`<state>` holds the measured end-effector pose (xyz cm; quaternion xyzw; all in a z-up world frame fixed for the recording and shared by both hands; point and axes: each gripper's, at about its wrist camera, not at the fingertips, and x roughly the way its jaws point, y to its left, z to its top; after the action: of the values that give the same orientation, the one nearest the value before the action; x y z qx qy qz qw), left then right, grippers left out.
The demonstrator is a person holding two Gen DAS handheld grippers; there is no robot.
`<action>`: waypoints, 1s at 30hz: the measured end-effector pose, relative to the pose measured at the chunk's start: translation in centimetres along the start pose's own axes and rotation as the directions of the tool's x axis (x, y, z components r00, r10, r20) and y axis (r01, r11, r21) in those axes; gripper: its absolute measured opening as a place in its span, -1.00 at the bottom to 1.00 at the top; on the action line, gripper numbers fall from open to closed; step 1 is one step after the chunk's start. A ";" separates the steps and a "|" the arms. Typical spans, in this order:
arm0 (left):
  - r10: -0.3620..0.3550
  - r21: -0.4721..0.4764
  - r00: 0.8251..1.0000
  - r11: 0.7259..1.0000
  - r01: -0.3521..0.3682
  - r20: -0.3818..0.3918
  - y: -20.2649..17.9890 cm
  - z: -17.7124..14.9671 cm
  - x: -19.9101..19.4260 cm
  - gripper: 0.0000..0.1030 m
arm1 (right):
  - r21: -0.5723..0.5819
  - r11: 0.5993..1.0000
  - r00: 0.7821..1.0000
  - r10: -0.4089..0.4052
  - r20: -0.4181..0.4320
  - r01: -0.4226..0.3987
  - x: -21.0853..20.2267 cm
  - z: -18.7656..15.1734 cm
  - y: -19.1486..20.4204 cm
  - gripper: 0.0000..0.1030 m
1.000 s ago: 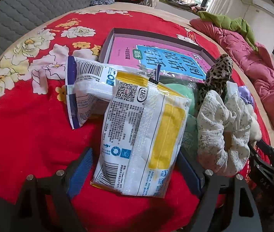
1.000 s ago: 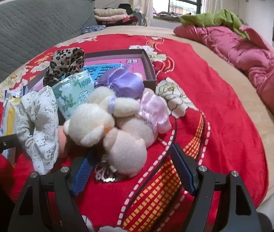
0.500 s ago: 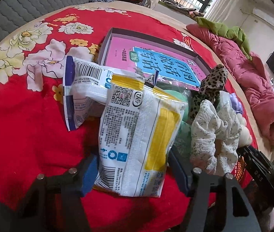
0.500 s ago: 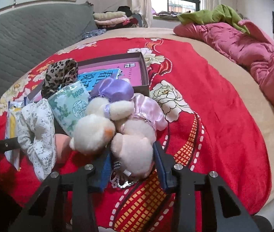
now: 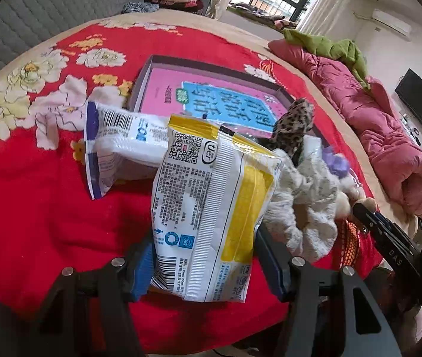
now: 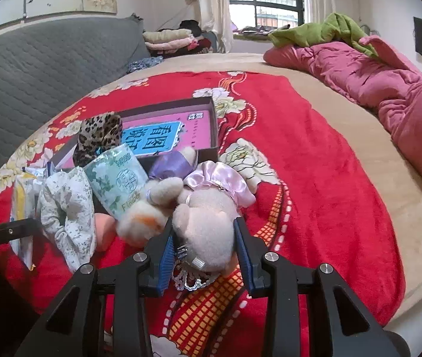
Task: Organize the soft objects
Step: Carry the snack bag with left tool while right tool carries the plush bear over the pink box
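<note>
My left gripper (image 5: 208,264) is shut on a white and yellow packet (image 5: 211,208), held up off the red blanket. A white and blue packet (image 5: 115,145) lies behind it. A floral scrunchie (image 5: 306,208) and a leopard scrunchie (image 5: 294,128) lie to the right. My right gripper (image 6: 205,253) is shut on a pink plush bear (image 6: 208,223) in a pink dress. A second plush bear (image 6: 145,217), a green tissue pack (image 6: 115,181) and the floral scrunchie (image 6: 68,208) lie left of it. An open box (image 6: 181,128) with a pink and blue print stands behind.
The pile lies on a red flowered blanket (image 6: 315,163) on a bed. A crimson quilt (image 6: 389,95) with green cloth lies at the right. A grey quilted headboard (image 6: 32,65) stands at the left. The other gripper (image 6: 2,235) shows at the left edge.
Both grippers have closed: the left on the yellow packet, the right on the pink plush bear. Both have lifted slightly, tilting the views upward.
</note>
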<state>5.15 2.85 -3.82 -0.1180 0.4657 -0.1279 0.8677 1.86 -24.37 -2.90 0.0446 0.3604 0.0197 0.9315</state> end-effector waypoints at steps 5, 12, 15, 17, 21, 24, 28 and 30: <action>-0.002 0.011 1.000 1.000 0.002 0.027 -0.3 0.2 -0.7 0.19 | 0.025 1.000 0.999 -0.018 0.028 0.017 -1.1 0.2 -0.8 -0.27; 0.008 0.027 0.998 1.000 -0.010 0.065 -0.6 0.5 -1.5 0.19 | 0.020 1.000 0.997 -0.024 0.078 0.022 -2.3 0.7 -0.8 -0.27; 0.010 0.025 0.997 1.000 -0.012 0.073 -0.6 0.7 -1.8 0.19 | -0.005 1.000 0.995 -0.021 0.099 0.021 -2.7 0.8 -0.2 -0.27; 0.012 0.021 0.997 1.000 -0.014 0.081 -0.5 0.9 -1.9 0.19 | -0.021 1.000 0.994 -0.020 0.109 0.022 -2.9 1.0 0.1 -0.27; 0.036 0.016 0.995 0.999 -0.037 0.091 -0.4 1.2 -2.0 0.19 | -0.057 0.998 0.992 -0.015 0.128 0.022 -3.1 1.2 0.9 -0.27; 0.032 -0.006 0.996 0.999 -0.032 0.085 0.0 1.4 -1.8 0.19 | -0.067 0.998 0.991 -0.011 0.134 0.020 -3.1 1.4 1.3 -0.27; 0.051 -0.006 0.993 0.999 -0.051 0.103 0.1 1.9 -1.8 0.19 | -0.062 0.998 0.991 -0.005 0.137 0.014 -2.9 1.9 1.6 -0.27; 0.056 0.000 0.991 0.998 -0.056 0.119 0.1 2.4 -1.9 0.19 | -0.063 0.998 0.990 -0.004 0.143 0.013 -2.9 2.2 1.8 -0.27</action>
<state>6.14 3.76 -1.15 -0.1110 0.4162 -0.0971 0.8973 1.20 -22.89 0.87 0.0145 0.2921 0.0241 0.9560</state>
